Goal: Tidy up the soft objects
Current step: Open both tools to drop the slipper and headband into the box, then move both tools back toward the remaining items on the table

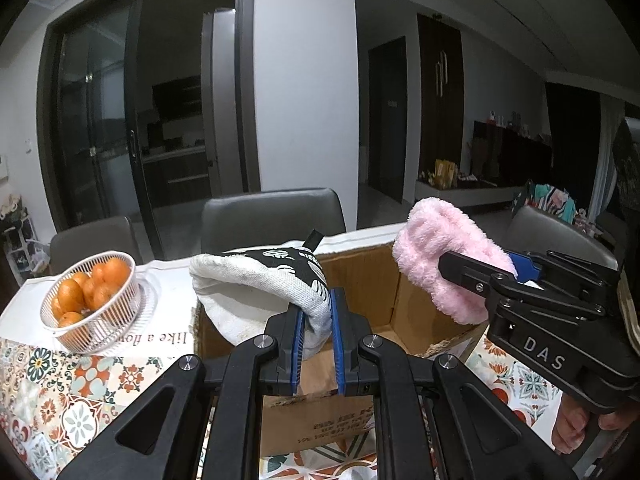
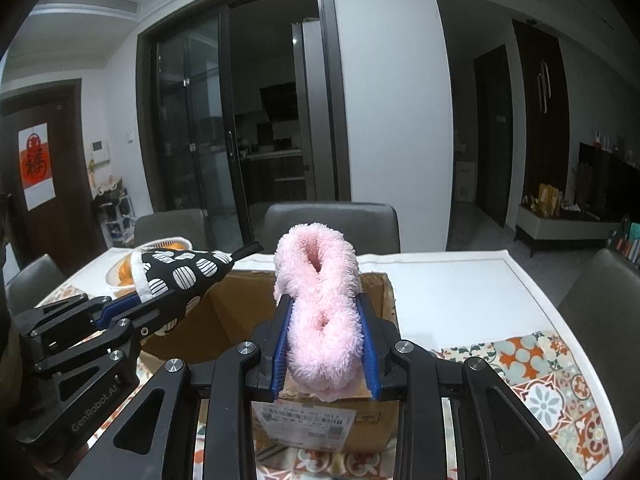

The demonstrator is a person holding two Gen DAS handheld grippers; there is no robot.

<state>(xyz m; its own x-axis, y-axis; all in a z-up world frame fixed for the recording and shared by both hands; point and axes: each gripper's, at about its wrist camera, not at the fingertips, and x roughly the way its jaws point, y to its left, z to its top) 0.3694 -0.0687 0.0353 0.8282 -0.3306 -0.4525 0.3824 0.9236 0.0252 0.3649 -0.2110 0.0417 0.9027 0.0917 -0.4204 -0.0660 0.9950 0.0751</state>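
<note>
Left gripper (image 1: 318,320) pinching black-and-white oven mitt (image 1: 260,284); right gripper (image 2: 326,334) clamping fluffy pink slipper (image 2: 320,304). Both aloft over open cardboard box (image 2: 224,316) on tablecloth (image 2: 452,288). Beyond, basket of oranges (image 1: 92,300), grey chairs (image 1: 272,216).

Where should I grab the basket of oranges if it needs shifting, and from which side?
Judging from the left wrist view, take the basket by its top rim, coming from above on the box side. The rim is thin and bare, while the oranges fill the middle and the walls flare outward. Both grippers are full now, so free one first.
</note>
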